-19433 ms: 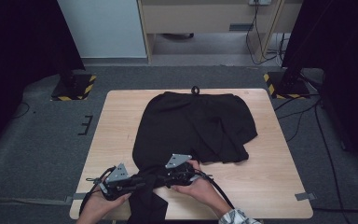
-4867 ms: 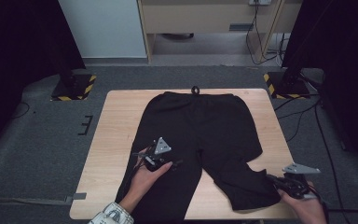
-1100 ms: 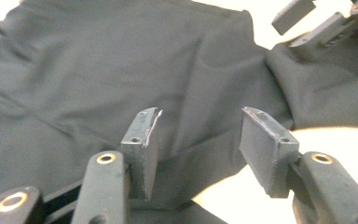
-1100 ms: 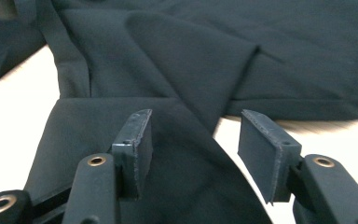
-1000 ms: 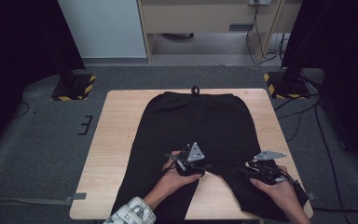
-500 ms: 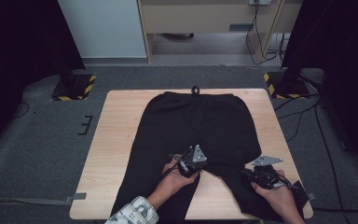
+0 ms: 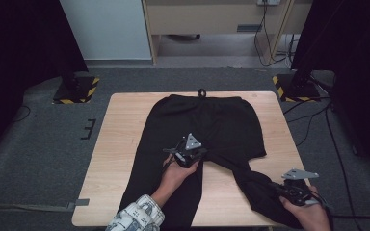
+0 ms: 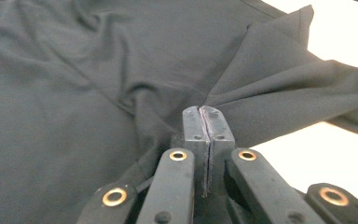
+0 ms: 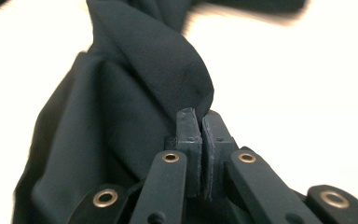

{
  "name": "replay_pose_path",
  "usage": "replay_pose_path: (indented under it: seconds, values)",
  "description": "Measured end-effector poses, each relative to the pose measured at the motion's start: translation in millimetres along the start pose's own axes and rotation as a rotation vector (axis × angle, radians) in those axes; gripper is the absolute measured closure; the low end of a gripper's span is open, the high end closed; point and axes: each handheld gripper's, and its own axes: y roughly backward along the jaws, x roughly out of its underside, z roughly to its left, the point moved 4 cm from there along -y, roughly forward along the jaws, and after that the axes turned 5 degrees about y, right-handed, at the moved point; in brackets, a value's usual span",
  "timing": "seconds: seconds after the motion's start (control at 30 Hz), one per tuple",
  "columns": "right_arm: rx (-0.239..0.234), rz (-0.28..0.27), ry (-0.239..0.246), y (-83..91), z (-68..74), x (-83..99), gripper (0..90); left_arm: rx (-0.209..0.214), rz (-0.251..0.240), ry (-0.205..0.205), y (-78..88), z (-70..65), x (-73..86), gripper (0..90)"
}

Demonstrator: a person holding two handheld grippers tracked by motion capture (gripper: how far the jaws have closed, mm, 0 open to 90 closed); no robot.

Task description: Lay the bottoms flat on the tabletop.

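Trousers (image 7: 207, 130) are spread lengthwise on the table (image 7: 120, 144), crotch pinched by the left gripper (image 7: 189, 153), right leg clamped by the right gripper (image 7: 289, 190), as confirmed in the left gripper view (image 8: 204, 112) and the right gripper view (image 9: 199, 116).

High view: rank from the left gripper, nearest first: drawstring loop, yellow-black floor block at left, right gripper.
From the left gripper:
1. Drawstring loop, at the far table edge, at the trousers' waistband.
2. Right gripper, near right corner, on the trouser leg.
3. Yellow-black floor block, off the table, far left.
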Motion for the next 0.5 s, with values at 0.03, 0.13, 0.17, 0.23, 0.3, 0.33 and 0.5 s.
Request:
replay_pose_path:
  seconds: [0.03,0.13,0.17,0.23,0.3,0.33,0.5]
  values:
    - [0.004,0.005,-0.01,4.6,-2.7,3.6,87.7,0.014,0.0,0.011,-0.2,1.5,-0.1,88.6]
    - [-0.003,-0.012,-0.028,14.9,-8.9,10.3,87.8,0.035,0.001,0.007,-2.1,-2.9,-0.7,88.6]
    - [0.001,-0.014,-0.029,17.3,-9.7,10.7,87.8,0.03,-0.002,0.003,-2.6,-5.6,-1.5,88.6]
    - [-0.004,-0.011,-0.014,19.4,-8.7,10.5,87.4,0.028,-0.005,-0.009,-3.7,-9.1,-1.8,88.5]
    - [-0.034,-0.023,-0.003,20.5,-5.2,8.2,82.9,0.03,-0.004,-0.022,-3.3,-10.0,0.2,88.3]
    - [-0.082,-0.03,0.008,21.2,-1.3,5.8,79.3,0.032,0.005,-0.02,-3.1,-9.4,1.8,88.1]
    - [-0.16,-0.024,0.091,19.2,17.2,-3.9,78.0,0.029,0.026,-0.025,-4.8,-6.8,7.3,79.7]
